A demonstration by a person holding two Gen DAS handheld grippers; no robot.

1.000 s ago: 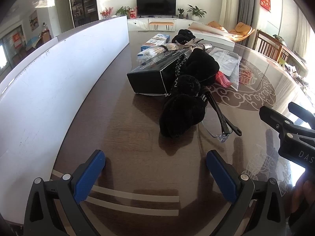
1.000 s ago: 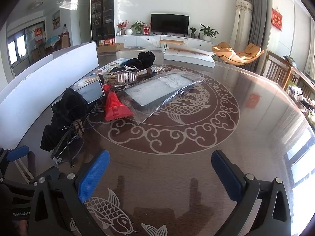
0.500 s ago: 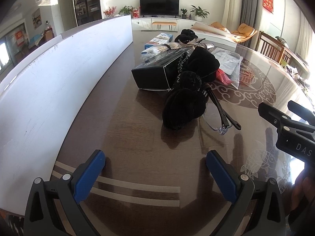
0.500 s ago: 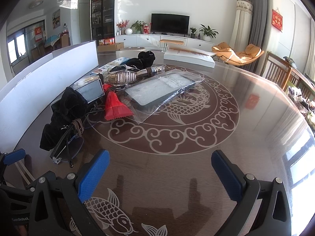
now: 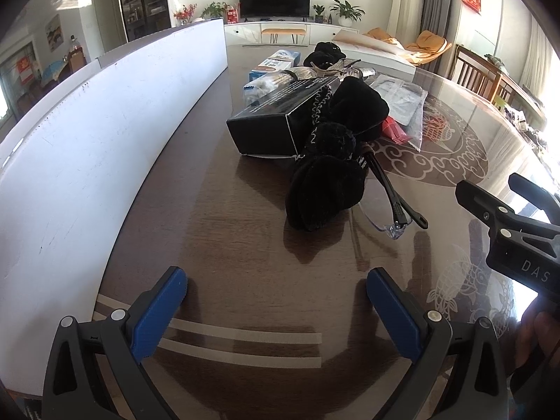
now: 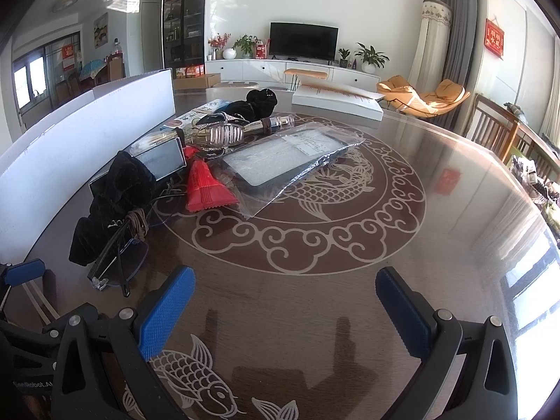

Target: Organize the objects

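A heap of objects lies on the brown patterned table (image 6: 350,301). Nearest is a black fuzzy cloth (image 5: 325,189), with clear glasses (image 5: 388,210) against its right side and a black box (image 5: 269,129) behind it. From the right wrist view the same black cloth (image 6: 112,203) and glasses (image 6: 115,266) show at the left, then a red packet (image 6: 206,189), a clear bag holding a dark flat item (image 6: 290,161) and a shiny bottle (image 6: 245,129). My left gripper (image 5: 276,301) is open, short of the cloth. My right gripper (image 6: 285,301) is open over bare table.
A long white board (image 5: 105,133) stands along the table's left side. A blue-and-white carton (image 5: 276,64) and more black cloth (image 5: 325,54) lie at the far end. A white flat box (image 6: 336,101) sits at the back. Wooden chairs (image 6: 497,129) stand to the right.
The left gripper has drawn slightly back and turned, so the heap sits a little farther up and right in its view. The right gripper has barely moved.
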